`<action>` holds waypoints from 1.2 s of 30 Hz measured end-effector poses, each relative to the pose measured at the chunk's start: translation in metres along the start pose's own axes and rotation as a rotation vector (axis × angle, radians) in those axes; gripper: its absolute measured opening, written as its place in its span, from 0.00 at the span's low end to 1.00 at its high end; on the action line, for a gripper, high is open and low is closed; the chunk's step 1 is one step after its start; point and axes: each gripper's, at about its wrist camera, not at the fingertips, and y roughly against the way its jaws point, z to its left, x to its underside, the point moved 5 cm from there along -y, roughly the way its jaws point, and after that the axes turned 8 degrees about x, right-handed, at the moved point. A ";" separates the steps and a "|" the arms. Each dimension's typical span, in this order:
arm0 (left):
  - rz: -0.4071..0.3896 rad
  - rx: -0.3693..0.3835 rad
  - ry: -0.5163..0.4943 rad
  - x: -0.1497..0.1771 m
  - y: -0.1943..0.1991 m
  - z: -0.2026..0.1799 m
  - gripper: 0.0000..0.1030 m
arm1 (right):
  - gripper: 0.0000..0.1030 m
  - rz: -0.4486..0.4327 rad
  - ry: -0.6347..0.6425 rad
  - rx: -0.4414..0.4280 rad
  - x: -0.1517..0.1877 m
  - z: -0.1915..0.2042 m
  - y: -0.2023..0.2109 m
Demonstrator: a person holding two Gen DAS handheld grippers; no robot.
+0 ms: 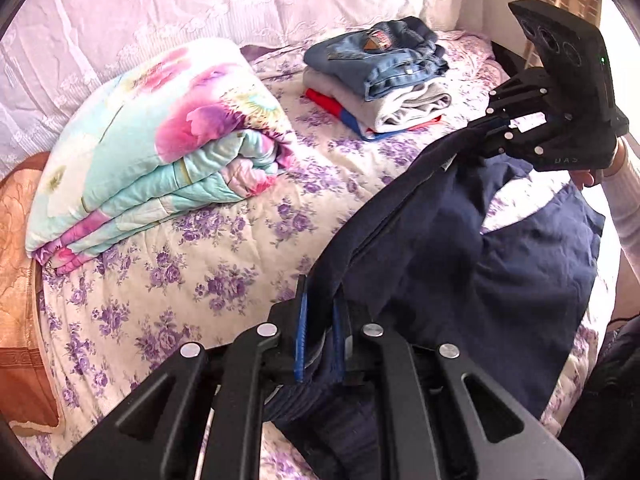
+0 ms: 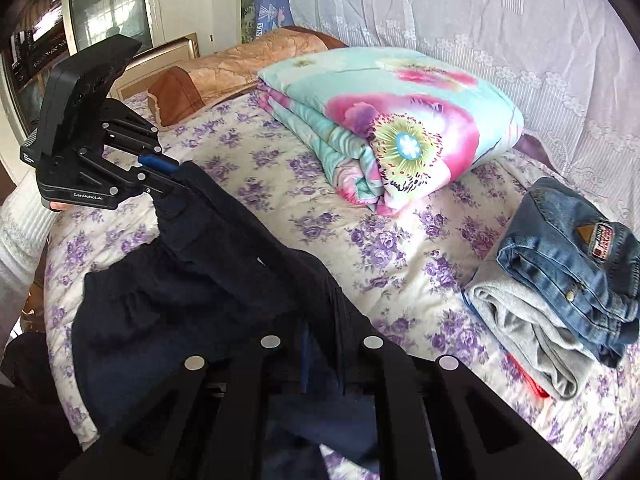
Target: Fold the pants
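Note:
Dark navy pants [image 1: 460, 260] hang stretched between both grippers above the flowered bed sheet [image 1: 200, 272]. At the bottom of the left wrist view, my left gripper [image 1: 320, 332] has its blue pads clamped on one end of the waistband. My right gripper [image 1: 486, 130] grips the other end at the upper right, held by a hand in a white sleeve [image 1: 624, 208]. In the right wrist view the pants [image 2: 180, 300] drape from the left gripper [image 2: 172, 174] down to my right gripper [image 2: 324, 352], which is shut on the cloth. Loose fabric sags onto the bed.
A folded flowered quilt [image 1: 152, 152] lies at the back of the bed. A stack of folded clothes with blue jeans [image 1: 384, 68] on top sits near the far corner. An orange pillow [image 2: 240, 64] lies at the head, and a lace curtain [image 2: 480, 20] lines the wall.

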 end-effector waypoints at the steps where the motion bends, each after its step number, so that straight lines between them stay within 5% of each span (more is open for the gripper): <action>1: -0.001 -0.002 -0.024 0.009 0.012 -0.012 0.09 | 0.10 -0.007 -0.002 0.007 0.005 0.008 0.014; 11: 0.056 -0.004 -0.136 0.113 0.045 -0.116 0.08 | 0.10 0.036 0.042 0.048 0.089 0.114 0.087; 19: 0.144 0.068 -0.044 0.194 -0.015 -0.130 0.09 | 0.11 0.226 0.015 -0.024 0.201 0.184 0.014; 24: 0.054 0.111 0.049 0.202 -0.006 -0.126 0.09 | 0.11 0.173 -0.059 -0.039 0.206 0.183 0.013; 27: 0.057 0.051 0.008 0.203 -0.003 -0.138 0.10 | 0.12 0.161 -0.053 -0.028 0.207 0.186 0.014; 31: 0.051 0.050 -0.017 0.203 0.017 -0.151 0.43 | 0.17 0.172 -0.023 0.005 0.207 0.192 0.020; 33: 0.010 0.048 -0.045 0.203 0.037 -0.160 0.49 | 0.40 0.200 -0.016 0.009 0.206 0.196 0.031; 36: -0.084 0.072 -0.035 0.190 0.065 -0.161 0.64 | 0.52 0.136 -0.047 -0.091 0.194 0.202 0.070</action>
